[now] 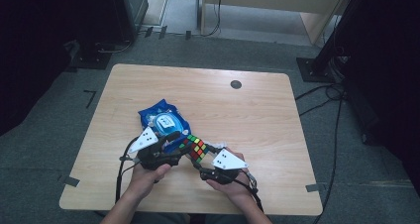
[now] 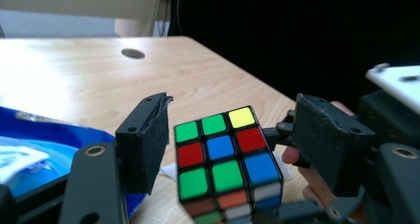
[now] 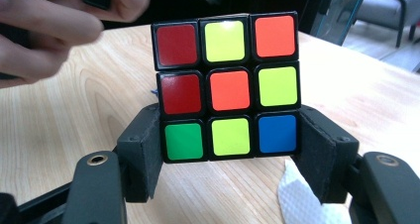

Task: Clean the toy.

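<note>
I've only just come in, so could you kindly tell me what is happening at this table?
A person sits at a wooden table with a gripper in each hand, working on a Rubik's cube. The right gripper has its fingers pressed against the cube's bottom layer, holding it up off the table. The left gripper frames the cube with its fingers apart, not pressing it. A blue packet lies just behind the left hand, and a white tissue lies beneath the cube.

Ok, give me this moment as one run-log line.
right gripper: shut on Rubik's cube bottom layer | left gripper: open, jaws straddle cube, gaps both sides | blue wet-wipes pack: on table behind
</note>
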{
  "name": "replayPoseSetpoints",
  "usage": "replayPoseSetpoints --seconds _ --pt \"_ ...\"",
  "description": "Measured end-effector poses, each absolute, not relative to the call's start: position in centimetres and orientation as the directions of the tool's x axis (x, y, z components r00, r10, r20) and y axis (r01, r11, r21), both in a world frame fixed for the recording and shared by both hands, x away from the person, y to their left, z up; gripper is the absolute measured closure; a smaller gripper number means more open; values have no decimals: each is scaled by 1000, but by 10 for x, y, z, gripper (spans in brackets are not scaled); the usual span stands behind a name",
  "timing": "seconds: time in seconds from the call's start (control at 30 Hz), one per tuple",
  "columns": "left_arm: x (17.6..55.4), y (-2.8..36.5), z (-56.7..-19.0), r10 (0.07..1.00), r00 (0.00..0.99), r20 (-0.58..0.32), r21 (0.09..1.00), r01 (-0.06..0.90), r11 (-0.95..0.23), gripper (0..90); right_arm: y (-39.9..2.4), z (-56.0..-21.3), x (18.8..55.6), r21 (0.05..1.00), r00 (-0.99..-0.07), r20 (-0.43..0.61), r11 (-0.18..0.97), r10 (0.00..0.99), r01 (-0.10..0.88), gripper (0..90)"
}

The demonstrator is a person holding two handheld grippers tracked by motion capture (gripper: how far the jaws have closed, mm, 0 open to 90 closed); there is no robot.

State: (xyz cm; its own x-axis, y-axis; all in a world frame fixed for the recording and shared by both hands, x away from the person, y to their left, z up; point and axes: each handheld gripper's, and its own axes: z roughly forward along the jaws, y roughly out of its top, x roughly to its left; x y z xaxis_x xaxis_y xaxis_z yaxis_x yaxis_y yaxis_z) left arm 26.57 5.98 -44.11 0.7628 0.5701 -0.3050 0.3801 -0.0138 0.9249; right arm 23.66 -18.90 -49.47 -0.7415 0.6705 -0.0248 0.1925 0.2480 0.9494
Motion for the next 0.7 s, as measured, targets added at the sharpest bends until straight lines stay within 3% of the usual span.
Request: replayPoseSetpoints --seconds 0.13,0.23,0.37,0.57,0.7 --pt "268 72 -440 600 763 -239 948 317 -26 290 -200 -493 243 948 -725 30 211 688 239 354" --pt "266 72 -448 660 750 -48 964 208 -167 311 -211 -488 247 945 -711 87 169 698 282 354" --pt "265 64 -462 617 787 8 944 197 -264 303 -227 -478 250 939 -690 159 107 706 326 355" --pt "254 35 -474 576 790 211 891 88 -446 231 -230 -464 247 926 -692 228 68 685 372 355" --pt "249 27 -478 560 776 289 861 46 -507 190 -224 -463 245 911 -700 260 71 666 406 355"
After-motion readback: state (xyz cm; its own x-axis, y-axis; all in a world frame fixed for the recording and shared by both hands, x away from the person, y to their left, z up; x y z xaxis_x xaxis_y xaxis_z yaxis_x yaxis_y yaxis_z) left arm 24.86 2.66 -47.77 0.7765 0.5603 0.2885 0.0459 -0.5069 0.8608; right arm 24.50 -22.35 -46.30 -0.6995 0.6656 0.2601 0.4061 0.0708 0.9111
